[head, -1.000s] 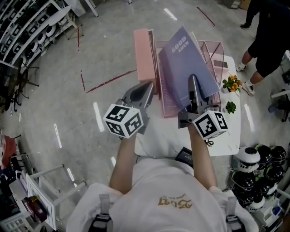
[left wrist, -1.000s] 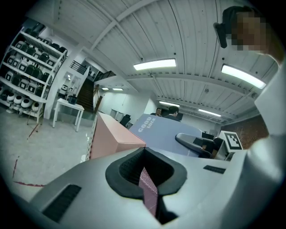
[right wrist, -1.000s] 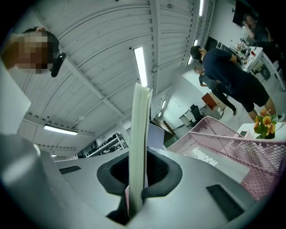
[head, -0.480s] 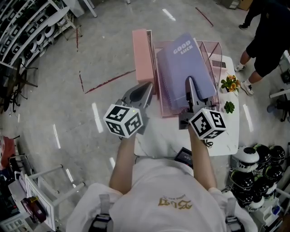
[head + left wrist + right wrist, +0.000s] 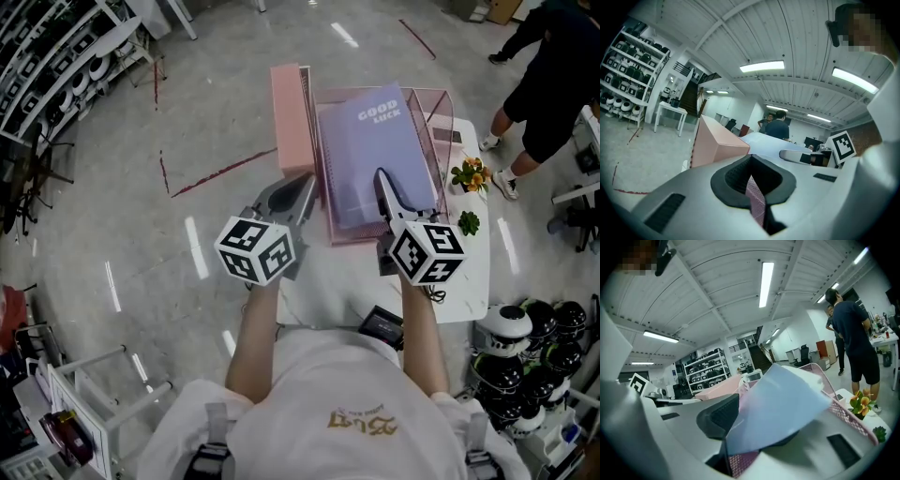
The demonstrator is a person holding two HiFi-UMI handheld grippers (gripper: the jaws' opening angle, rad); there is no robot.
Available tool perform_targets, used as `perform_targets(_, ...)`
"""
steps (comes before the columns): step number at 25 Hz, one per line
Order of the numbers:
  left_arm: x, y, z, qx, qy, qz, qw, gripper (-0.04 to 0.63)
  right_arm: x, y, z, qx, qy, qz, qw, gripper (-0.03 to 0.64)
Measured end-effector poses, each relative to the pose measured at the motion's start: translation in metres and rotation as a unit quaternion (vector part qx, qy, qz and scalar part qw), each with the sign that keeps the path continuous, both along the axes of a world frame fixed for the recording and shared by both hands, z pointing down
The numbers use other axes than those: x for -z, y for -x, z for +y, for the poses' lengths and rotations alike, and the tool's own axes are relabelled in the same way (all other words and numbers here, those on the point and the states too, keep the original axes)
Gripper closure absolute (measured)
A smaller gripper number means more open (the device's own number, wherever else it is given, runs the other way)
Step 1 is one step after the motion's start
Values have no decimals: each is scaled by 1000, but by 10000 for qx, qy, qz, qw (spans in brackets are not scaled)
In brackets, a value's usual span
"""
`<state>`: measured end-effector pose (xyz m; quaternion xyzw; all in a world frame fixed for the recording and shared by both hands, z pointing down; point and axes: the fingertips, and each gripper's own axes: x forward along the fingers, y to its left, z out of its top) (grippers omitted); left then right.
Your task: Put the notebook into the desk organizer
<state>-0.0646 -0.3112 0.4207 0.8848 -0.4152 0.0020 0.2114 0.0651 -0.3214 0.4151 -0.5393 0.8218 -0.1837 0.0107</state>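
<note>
The notebook (image 5: 375,155) is lying in the desk organizer (image 5: 438,101), which is standing on the table (image 5: 464,281). 1 box (image 5: 291,117) is standing just left of the desk organizer, while flowers (image 5: 472,173) and a small plant (image 5: 469,223) are sitting just right of it.

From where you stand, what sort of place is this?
Probably a workshop or storeroom hall: metal shelving racks line one side, black-and-white helmets sit grouped nearby, and the floor is bare polished concrete.

Lavender notebook (image 5: 783,404), pink mesh organizer (image 5: 848,416) behind
</note>
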Motion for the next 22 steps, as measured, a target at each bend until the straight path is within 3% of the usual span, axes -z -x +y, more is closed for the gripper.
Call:
perform_targets(10,-8,-3,5,-118,122,-105,9998,577,2,5,11,624,58,903,9939,431)
perform_targets(11,-9,-5,5,-133,138,-112,9998,577,-1,7,13,768,126,997,9920,413)
perform_targets(13,-11,-9,7,-166,161,-141,9996,577,-11,15,20,1076,351,1176,9866,262)
perform_targets(16,-12,-13,9,-211,163,-178,9995,577,-18,20,27,1296,435,1296,9821,239)
perform_targets(22,-13,-18,11,-273,185,-207,9992,577,-21,32,42,2254,459,1521,9612,98)
